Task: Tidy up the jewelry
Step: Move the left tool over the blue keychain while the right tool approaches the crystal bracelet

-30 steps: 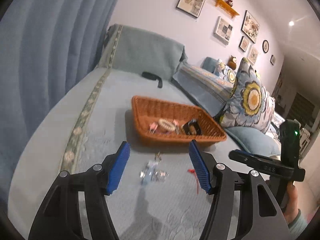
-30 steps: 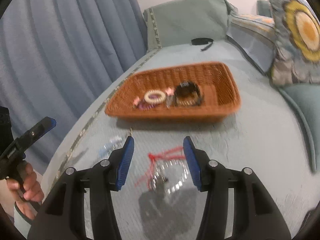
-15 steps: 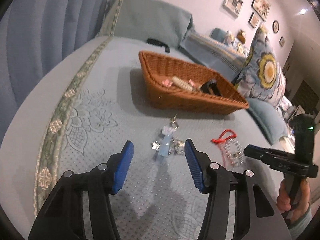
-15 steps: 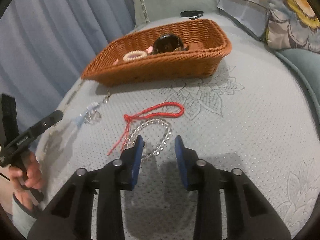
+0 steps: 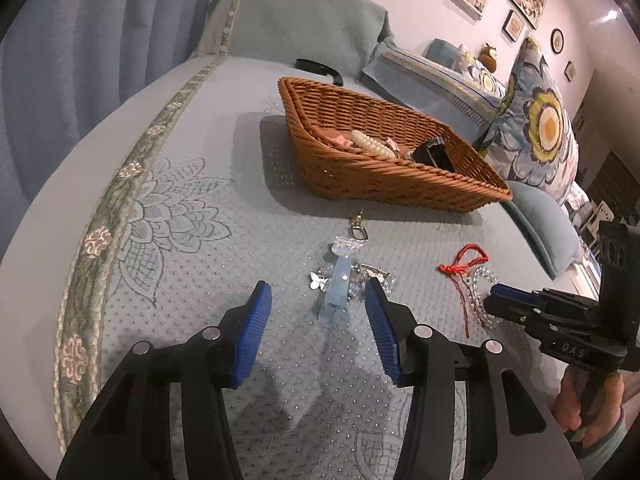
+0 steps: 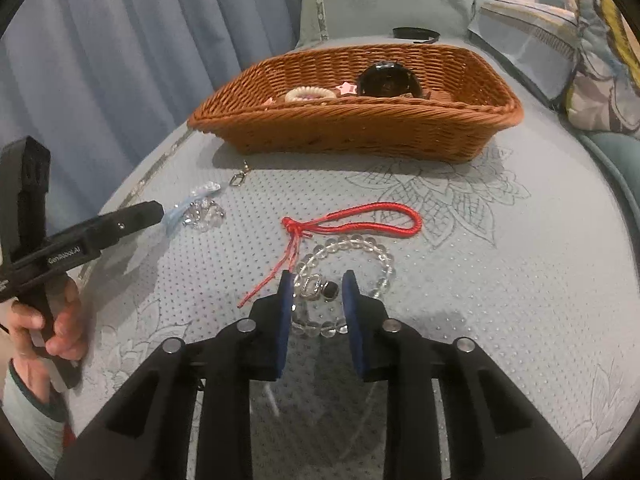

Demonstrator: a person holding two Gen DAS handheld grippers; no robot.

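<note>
Nearest, the right claw (image 6: 316, 300) is low on the bed cover (image 6: 500, 280), its pads partly closed astride the clear bead bracelet (image 6: 360, 248) but not yet pinching it. The left claw (image 5: 316, 320) stands wide open around the pale blue charm keychain (image 5: 338, 280), gripping nothing. The red cord (image 6: 360, 216) lies just beyond the bracelet. Farther off, the wicker basket (image 6: 360, 128) already holds a pearl bracelet (image 6: 310, 93), a dark bangle (image 6: 388, 78) and small pink pieces. Judging by this, three items remain outside it.
</note>
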